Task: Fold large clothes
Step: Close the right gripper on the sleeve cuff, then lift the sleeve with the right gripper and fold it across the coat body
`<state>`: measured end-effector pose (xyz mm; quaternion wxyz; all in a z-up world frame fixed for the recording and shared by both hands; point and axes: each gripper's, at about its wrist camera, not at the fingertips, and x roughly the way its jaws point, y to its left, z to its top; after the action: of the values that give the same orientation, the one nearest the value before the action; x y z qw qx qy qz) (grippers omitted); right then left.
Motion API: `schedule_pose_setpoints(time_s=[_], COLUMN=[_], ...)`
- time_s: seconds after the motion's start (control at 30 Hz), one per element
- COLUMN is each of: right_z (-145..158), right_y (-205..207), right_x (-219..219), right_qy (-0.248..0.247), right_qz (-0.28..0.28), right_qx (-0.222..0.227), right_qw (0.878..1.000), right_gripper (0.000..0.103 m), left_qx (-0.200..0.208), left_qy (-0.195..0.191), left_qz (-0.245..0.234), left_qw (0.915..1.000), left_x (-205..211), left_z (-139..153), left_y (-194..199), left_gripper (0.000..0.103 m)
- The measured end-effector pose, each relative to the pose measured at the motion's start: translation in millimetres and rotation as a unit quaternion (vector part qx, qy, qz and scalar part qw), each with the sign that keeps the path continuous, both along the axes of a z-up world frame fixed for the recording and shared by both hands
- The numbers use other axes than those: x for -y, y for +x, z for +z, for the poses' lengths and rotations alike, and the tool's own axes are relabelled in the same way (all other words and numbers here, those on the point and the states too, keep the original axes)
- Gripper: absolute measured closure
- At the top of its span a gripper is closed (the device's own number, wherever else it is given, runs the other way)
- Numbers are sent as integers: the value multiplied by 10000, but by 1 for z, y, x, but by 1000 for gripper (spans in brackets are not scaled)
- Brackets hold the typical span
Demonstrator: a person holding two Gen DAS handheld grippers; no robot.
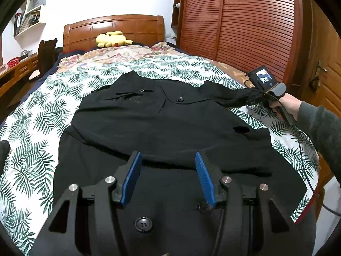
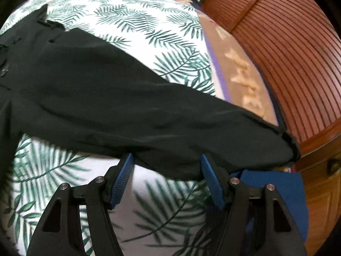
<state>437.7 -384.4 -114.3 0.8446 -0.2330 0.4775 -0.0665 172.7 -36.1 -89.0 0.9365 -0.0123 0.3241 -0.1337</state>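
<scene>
The black coat [image 1: 170, 128] lies spread flat on the bed [image 1: 42, 111], its sleeve [image 2: 191, 132] stretched toward three o'clock. I judge the sleeve fold is starting: my right tool [image 2: 167, 164], released, straddles the sleeve's lower edge and must close on it. My left tool [image 1: 168, 160] hovers released over the hem. A wardrobe [image 1: 245, 21] stands at two o'clock.
</scene>
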Motion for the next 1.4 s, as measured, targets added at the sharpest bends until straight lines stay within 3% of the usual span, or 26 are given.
schedule_pose_setpoints(time_s=[0.07,0.13,0.23,0.6,0.87,1.1,1.4], right_z=[4,8,11,68,113,107,69], right_y=[4,8,10,-9,-50,-96,-113], right_x=[4,7,5,-27,-113,-194,-207], right_qy=[22,68,60,489,943,1642,1941], right_qz=[-95,-160,-77,542,1741,2875,2984], right_qx=[85,121,134,1006,1499,1082,394], right_qw=[9999,9998,9999,9922,9687,9374,9337], right_gripper=[49,86,99,103,103,103,103], left_qx=[6,3,-6,12,24,40,65], left_qy=[-9,-13,-31,-46,-52,-57,-74], left_qz=[4,10,12,8,38,54,74], left_qw=[10000,10000,10000,10000,10000,10000,9999], left_x=[-1,-3,-3,-3,-5,-8,-12], left_z=[0,0,-1,1,2,3,5], left_y=[1,1,0,0,0,-2,-5], left_gripper=[51,51,51,51,51,51,51])
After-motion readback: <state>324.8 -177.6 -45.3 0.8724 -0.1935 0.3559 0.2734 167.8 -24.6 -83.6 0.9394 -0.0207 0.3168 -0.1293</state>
